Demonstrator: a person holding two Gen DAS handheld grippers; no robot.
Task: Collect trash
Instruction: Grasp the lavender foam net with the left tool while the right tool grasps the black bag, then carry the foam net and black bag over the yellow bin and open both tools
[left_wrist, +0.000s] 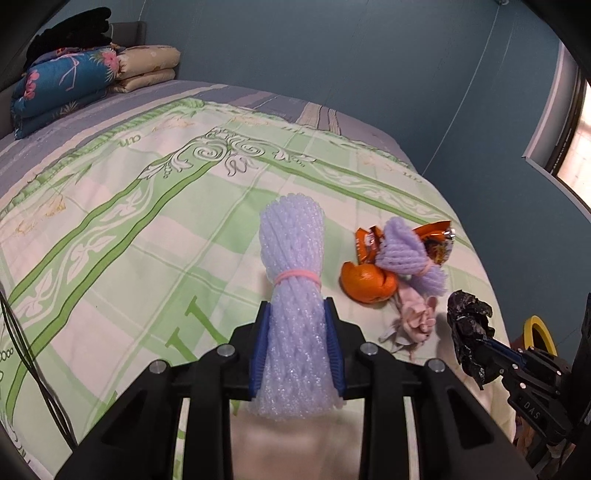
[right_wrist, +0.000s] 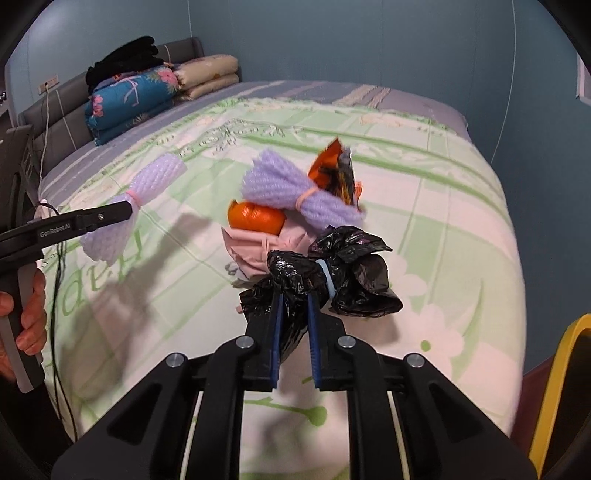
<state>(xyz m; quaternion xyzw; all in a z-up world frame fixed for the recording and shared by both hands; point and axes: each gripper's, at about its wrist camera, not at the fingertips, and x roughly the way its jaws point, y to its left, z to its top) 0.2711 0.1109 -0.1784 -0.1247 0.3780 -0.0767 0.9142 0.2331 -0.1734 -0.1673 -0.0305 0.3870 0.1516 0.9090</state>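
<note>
Gripping foam-net bundle (left_wrist: 291, 295) in left gripper (left_wrist: 297, 325), black bag (right_wrist: 332, 280) in right gripper (right_wrist: 295, 314), both clamped tight. Needing steady lifting (no swinging) above bed (left_wrist: 129, 221), near orange peel (left_wrist: 365, 282).

Teal walls (left_wrist: 332, 55); bed (left_wrist: 110, 206), green-white plaid cover; folded quilts (left_wrist: 74, 81) by grey headboard (right_wrist: 55, 99); bright window (left_wrist: 580, 147) right.

Home bedroom, wide bed (left_wrist: 147, 206) under green floral bedspread, folded quilts (left_wrist: 62, 85) stacked by grey padded headboard (right_wrist: 62, 99), teal walls (left_wrist: 332, 55)
</note>
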